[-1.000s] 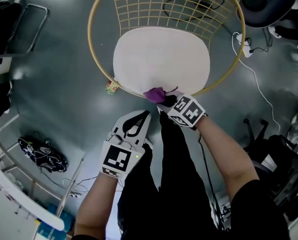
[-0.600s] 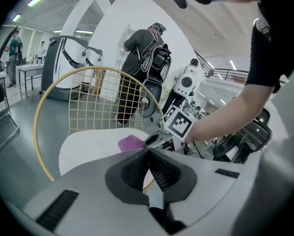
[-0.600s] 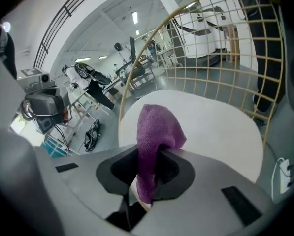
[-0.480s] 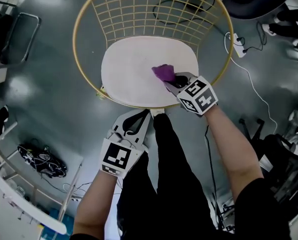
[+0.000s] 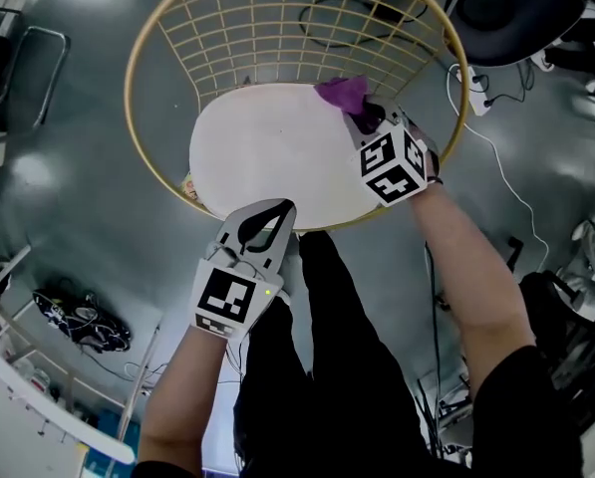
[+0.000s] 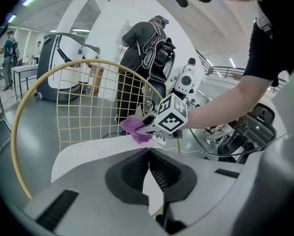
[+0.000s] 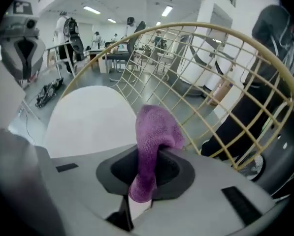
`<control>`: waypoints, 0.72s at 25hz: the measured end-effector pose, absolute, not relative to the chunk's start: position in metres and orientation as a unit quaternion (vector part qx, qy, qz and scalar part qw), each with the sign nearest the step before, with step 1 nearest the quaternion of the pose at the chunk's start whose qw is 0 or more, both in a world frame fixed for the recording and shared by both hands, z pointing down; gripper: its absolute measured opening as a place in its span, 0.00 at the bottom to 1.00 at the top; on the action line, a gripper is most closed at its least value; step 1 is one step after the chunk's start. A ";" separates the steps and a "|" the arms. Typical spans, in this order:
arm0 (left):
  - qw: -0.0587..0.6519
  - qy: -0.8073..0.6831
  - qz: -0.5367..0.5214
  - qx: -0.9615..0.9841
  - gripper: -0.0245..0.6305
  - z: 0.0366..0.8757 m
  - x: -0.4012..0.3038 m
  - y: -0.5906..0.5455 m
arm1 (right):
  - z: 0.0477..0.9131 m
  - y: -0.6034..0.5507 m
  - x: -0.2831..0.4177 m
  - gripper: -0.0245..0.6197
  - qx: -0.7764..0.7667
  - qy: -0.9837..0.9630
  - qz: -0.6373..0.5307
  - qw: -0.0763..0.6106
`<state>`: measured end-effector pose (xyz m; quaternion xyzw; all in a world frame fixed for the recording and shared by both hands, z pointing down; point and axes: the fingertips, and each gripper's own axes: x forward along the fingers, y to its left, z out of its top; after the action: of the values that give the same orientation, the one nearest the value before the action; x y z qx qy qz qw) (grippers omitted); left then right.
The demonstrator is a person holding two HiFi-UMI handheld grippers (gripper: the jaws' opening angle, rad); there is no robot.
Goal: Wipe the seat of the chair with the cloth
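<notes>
**Seat and cloth.** In the head view the white seat (image 5: 267,157) of the chair fills the upper centre of the frame. Its yellow wire back (image 5: 277,18) curves round behind it. The purple cloth (image 5: 342,93) is at the seat's upper right edge, where the pad meets the wire.

**Right gripper (image 5: 369,119).** The fingers are clamped on the cloth.
- The right gripper view shows the cloth pinched partway along. 1 end hangs below the fingers and the other is bunched up above them.
- Judgement: it is held this way so the soft bunch meets the seat first, not the hard fingers.
- I cannot tell whether the cloth is pressing on the seat or sits just above it. It overlaps the rear edge in the head view.

**Left gripper (image 5: 273,217).** The fingers are together with nothing between them. Only a sliver of seat shows through the slit lower down.
- It sits at lower centre of the frame, at the seat's near edge and well apart from the cloth.
- Judgement: it is held out of the wiping path. The job needs only 1 tool, and the chair does not look as if it needs bracing.

**Step, judged.** This looks like the far end of a wiping stroke, at the seat's upper right corner. Most of the pad lies bare to the left of the cloth and is open for another pass.

**Risk.** The wire grid is close behind the cloth, and a loose end could snag in it.
</notes>
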<state>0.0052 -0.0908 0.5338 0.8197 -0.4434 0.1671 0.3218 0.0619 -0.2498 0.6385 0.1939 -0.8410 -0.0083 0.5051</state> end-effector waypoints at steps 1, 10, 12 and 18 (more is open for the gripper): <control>0.320 -0.444 0.168 0.820 0.05 0.535 0.004 -0.097 | 0.638 -0.258 0.060 0.14 0.194 -0.837 -0.035 0.510; 0.316 -0.447 0.176 0.818 0.05 0.556 -0.003 -0.121 | 0.676 -0.261 0.058 0.14 0.109 -0.794 -0.137 0.582; 0.319 -0.444 0.179 0.818 0.05 0.560 -0.002 -0.119 | 0.684 -0.249 0.060 0.14 0.092 -0.793 -0.130 0.587; 0.327 -0.441 0.178 0.817 0.05 0.563 0.001 -0.108 | 0.689 -0.212 0.061 0.14 0.070 -0.797 -0.109 0.590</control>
<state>0.0011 -0.1075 0.5634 0.8167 -0.4408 0.1783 0.3269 0.0609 -0.2122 0.6886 0.0695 -0.7967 -0.1087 0.5904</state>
